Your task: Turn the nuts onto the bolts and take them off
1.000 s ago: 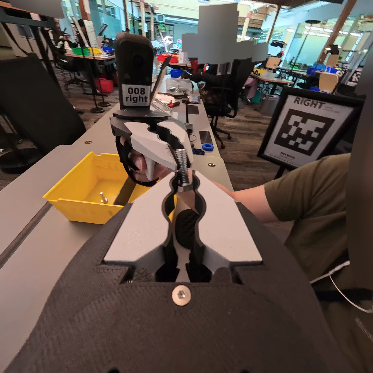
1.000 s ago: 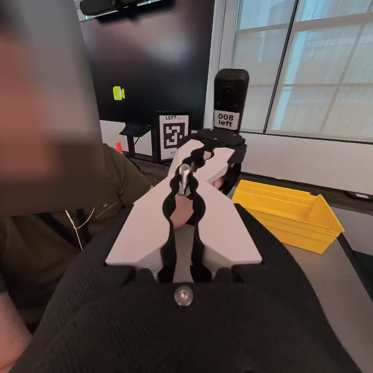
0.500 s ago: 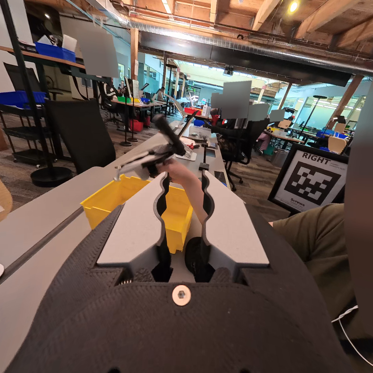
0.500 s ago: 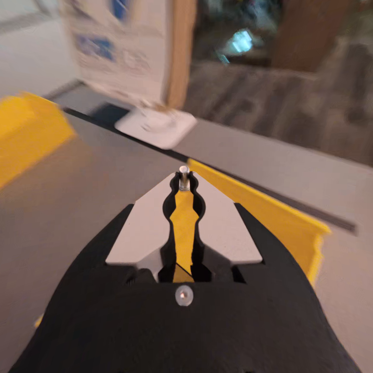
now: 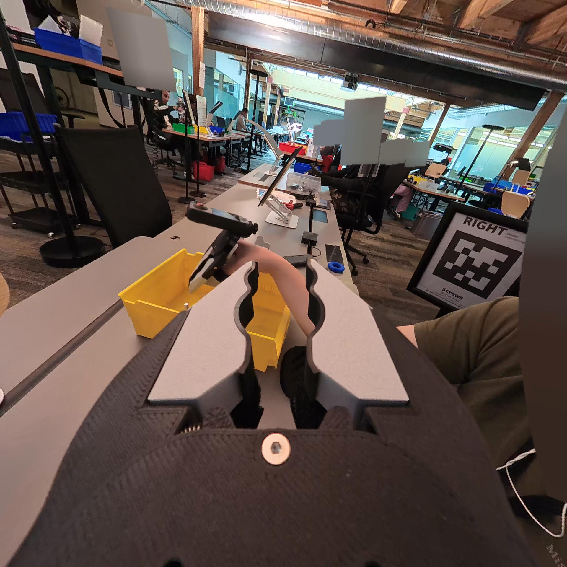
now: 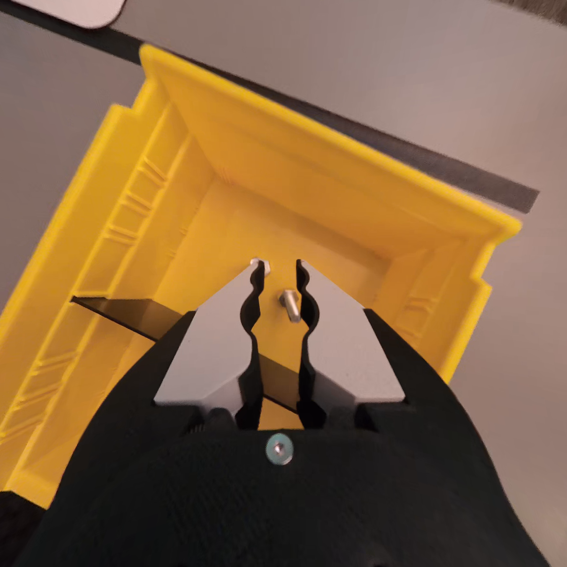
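My right gripper [image 6: 277,265] is open and points down into a yellow bin [image 6: 276,147]. A silver bolt [image 6: 290,305] lies loose on the bin floor between its fingers. A second small silver piece [image 6: 260,265] shows at the left fingertip, partly hidden. In the left wrist view the right gripper [image 5: 196,283] dips into the bin [image 5: 147,285], where a bolt [image 5: 185,305] stands upright. My left gripper [image 5: 280,267] is open and empty, held above the table short of the bin.
A black divider [image 6: 122,310] crosses the bin. The grey table [image 5: 61,306] holds a blue ring [image 5: 336,267] and a tablet stand [image 5: 280,196] farther back. A framed marker sign [image 5: 472,264] stands at the right. The person's forearm [image 5: 276,273] reaches across. The grippers' ends are close to 40 cm from one another.
One second ago both grippers were shut on one bolt. The left gripper opened; the right carried the bolt down over the bin, opened and let it go.
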{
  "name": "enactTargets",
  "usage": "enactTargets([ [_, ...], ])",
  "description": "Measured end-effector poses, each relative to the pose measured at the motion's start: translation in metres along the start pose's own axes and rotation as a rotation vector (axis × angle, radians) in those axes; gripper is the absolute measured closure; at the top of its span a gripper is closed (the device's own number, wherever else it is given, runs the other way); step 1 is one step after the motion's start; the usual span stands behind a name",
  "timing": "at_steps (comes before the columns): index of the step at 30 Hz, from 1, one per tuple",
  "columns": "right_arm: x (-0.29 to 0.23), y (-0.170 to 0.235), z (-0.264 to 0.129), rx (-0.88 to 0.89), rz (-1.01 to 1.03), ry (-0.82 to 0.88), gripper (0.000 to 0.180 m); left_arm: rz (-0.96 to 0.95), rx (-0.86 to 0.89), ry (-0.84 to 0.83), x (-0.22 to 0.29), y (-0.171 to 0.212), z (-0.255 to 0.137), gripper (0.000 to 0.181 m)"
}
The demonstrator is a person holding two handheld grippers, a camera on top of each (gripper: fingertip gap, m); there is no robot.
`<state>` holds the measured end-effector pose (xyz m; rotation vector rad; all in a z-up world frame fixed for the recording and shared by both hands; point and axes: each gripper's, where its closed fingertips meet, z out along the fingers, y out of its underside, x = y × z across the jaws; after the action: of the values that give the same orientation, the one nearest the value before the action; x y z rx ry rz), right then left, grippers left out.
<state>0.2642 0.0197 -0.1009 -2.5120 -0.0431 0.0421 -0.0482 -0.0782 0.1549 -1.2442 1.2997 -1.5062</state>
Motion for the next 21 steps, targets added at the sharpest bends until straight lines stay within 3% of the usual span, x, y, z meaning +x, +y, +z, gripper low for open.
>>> enactTargets([
  [4, 0.000, -0.031, -0.025, 0.173, -0.052, 0.045, 0.159, 0.030, -0.003, -0.074, -0.010, -0.003, -0.009, 0.151],
  [9, -0.007, -0.066, -0.071, 0.397, -0.121, 0.100, 0.159, 0.111, -0.091, -0.382, -0.049, 0.000, -0.056, 0.149],
  [16, -0.027, -0.091, -0.110, 0.573, -0.166, 0.088, 0.160, 0.046, -0.324, -1.017, -0.113, 0.033, -0.196, 0.149],
  [19, -0.028, -0.089, -0.102, 0.541, -0.178, 0.099, 0.160, -0.107, -0.357, -1.273, -0.133, 0.053, -0.262, 0.151],
  [21, -0.028, -0.084, -0.092, 0.494, -0.194, 0.110, 0.159, -0.250, -0.374, -1.329, -0.142, 0.076, -0.291, 0.151],
])
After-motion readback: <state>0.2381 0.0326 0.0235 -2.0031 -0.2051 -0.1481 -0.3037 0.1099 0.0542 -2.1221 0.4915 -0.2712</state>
